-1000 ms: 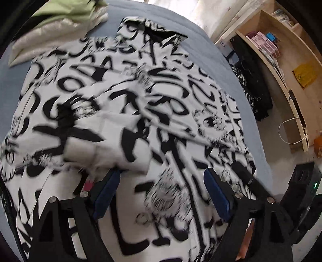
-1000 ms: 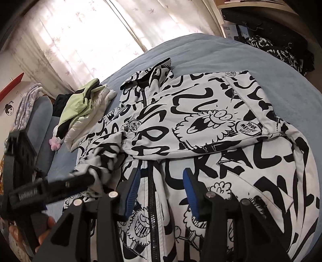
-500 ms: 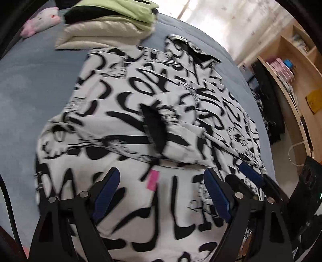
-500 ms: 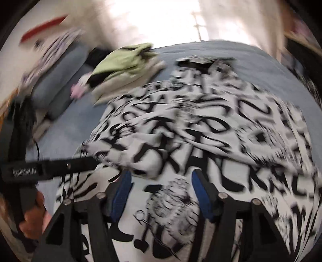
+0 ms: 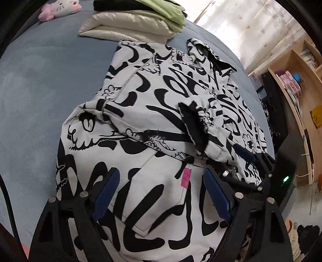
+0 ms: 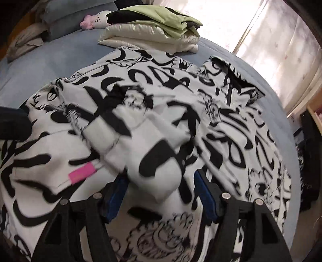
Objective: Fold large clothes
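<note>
Left tool (image 5: 161, 193): jaws spread wide, pointing steeply down over the hem end of the jacket (image 5: 153, 112); nothing lies between its pads, and a pink tag (image 5: 185, 177) sits on the cloth just ahead of them. Beyond that tag, a sleeve (image 5: 201, 129) is folded across the jacket's front, its dark cuff lining turned up. Right tool (image 6: 161, 193): jaws part open and just closing, with a bulge of that sleeve between them. The fold reaches down to the pads, but motion blur hides whether they press it, so a grip cannot be confirmed.

The jacket lies flat on the bed (image 5: 40, 84), front up, collar at the far end from both tools. Past the collar, to the left, stands a pile of folded clothes (image 6: 153, 30); a plush toy (image 6: 96, 19) lies further left still. A bookshelf (image 5: 301, 84) stands off to the right of the left tool.

Step in hand, as judged: sleeves are being laid inward over the body; one sleeve is across, and the right tool is placing or adjusting it. The next move probably calls for flattening the sleeve. Both tools would then take the hem corners nearest them and carry the hem toward the collar, keeping the cloth taut so the tucked sleeve does not slide out.
</note>
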Demonstrator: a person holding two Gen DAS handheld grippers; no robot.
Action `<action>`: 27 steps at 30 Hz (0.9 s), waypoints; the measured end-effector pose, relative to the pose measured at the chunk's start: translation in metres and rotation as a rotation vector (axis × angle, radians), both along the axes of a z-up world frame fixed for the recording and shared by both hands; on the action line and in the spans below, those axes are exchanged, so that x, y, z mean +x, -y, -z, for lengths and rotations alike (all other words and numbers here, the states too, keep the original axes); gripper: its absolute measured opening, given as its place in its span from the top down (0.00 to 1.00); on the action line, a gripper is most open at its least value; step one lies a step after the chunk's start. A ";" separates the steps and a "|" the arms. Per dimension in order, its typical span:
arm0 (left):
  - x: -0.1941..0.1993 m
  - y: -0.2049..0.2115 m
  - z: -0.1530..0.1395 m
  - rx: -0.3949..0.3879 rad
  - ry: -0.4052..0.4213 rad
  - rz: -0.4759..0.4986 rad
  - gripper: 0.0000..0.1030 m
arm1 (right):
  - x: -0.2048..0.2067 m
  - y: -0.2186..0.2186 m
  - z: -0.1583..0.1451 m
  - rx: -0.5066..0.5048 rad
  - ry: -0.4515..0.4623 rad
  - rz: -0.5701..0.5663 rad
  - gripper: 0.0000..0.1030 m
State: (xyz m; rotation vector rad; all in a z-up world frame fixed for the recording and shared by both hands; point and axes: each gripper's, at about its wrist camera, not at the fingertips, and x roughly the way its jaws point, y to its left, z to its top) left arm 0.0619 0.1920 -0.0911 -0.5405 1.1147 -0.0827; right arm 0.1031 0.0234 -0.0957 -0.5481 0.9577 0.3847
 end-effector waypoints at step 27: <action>0.044 -0.019 -0.010 0.122 0.034 0.019 0.18 | 0.070 0.161 -0.023 0.558 -0.174 0.597 0.49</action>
